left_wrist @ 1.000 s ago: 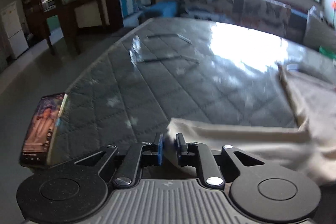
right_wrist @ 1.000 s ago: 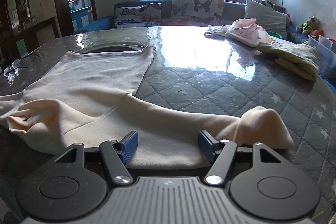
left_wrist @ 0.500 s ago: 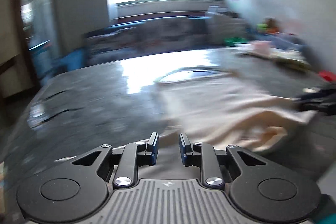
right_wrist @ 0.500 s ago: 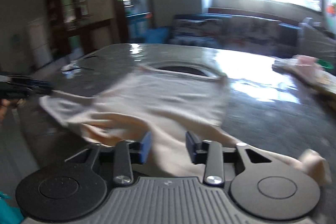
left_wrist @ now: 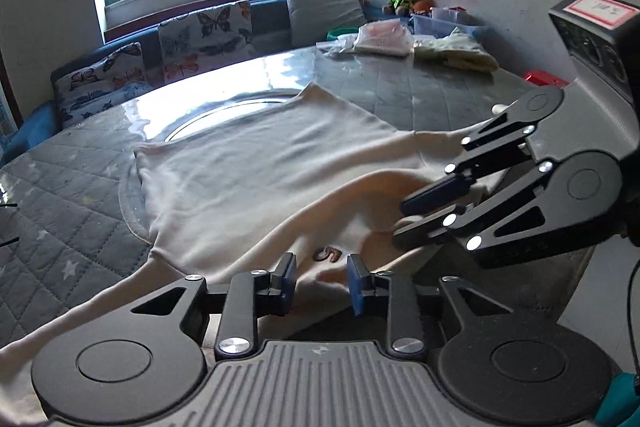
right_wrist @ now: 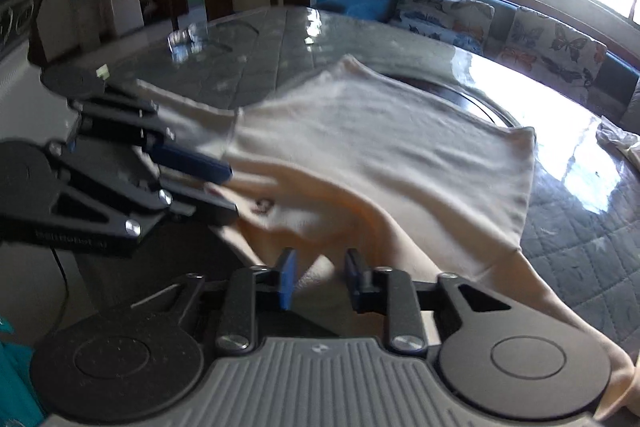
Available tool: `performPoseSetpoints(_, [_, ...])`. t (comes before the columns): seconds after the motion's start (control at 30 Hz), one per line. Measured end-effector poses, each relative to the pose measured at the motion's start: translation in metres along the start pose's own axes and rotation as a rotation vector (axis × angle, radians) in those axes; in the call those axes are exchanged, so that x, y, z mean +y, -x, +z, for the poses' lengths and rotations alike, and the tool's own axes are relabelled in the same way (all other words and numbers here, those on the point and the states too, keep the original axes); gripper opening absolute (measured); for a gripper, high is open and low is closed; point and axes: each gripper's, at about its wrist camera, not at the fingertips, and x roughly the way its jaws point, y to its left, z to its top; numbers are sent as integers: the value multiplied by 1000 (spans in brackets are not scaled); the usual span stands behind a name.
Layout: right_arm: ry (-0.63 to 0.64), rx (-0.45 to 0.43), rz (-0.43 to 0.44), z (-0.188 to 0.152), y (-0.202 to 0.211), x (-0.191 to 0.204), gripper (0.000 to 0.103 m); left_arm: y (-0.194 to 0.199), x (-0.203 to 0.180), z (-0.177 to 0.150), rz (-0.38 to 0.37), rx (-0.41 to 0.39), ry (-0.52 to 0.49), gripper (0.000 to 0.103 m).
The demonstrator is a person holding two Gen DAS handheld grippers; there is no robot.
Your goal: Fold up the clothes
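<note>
The cream sweater [left_wrist: 272,163] lies flat on the bench [left_wrist: 432,95], body running to the far side, collar at the near edge. My left gripper [left_wrist: 322,281] and right gripper [right_wrist: 318,277] converge on the collar, jaws released around fabric; both equally near.

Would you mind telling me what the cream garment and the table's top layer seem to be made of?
The cream garment looks like soft matte knit, probably cotton: it drapes in limp folds. The table seems to carry grey quilted fabric with stitched diamonds and stars under a clear glossy sheet, glass or plastic, given the window glare.
</note>
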Motion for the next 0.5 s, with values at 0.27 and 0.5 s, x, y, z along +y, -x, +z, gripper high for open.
performPoseSetpoints(0.27, [8, -28, -9, -2, 14, 2, 6, 4, 0, -2, -17, -2, -16, 12])
performPoseSetpoints(0.5, [46, -92, 51, -9, 53, 4, 6, 45, -1, -10, -87, -93, -37, 10])
